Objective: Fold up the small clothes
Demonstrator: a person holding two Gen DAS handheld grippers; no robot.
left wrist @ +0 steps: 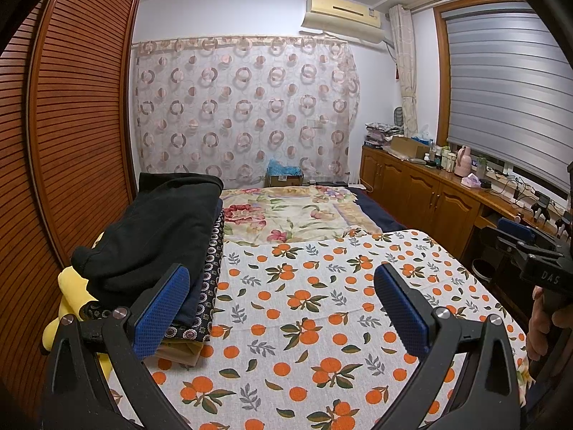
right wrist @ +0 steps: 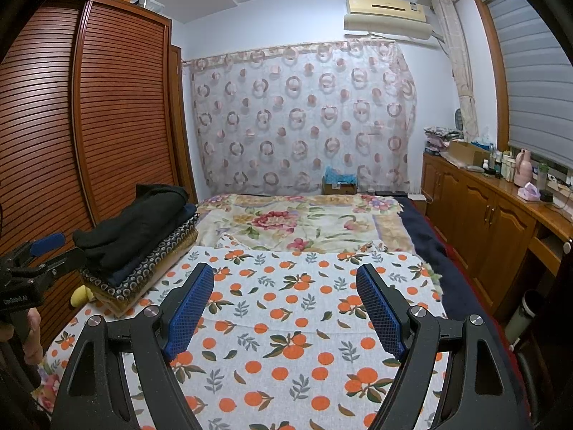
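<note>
A stack of folded clothes (left wrist: pixel 172 251) lies at the bed's left side, a black garment (right wrist: pixel 136 225) on top, dark patterned pieces under it and a yellow item (left wrist: pixel 73 290) at the bottom. My left gripper (left wrist: pixel 281 283) hovers open over the orange-print sheet (left wrist: pixel 304 315), its left pad beside the stack, with nothing between its blue pads. My right gripper (right wrist: pixel 284 281) is open too, over the same sheet (right wrist: pixel 286 326), to the right of the stack. Each gripper shows at the edge of the other's view, held by a hand (left wrist: pixel 540 326).
A brown slatted wardrobe (left wrist: pixel 71 125) stands close along the left of the bed. Wooden cabinets (right wrist: pixel 483 222) with bottles and boxes run along the right under a window blind. A floral blanket (right wrist: pixel 304 225) covers the far bed, with a curtain (left wrist: pixel 243 107) and a cardboard box (right wrist: pixel 338 186) behind.
</note>
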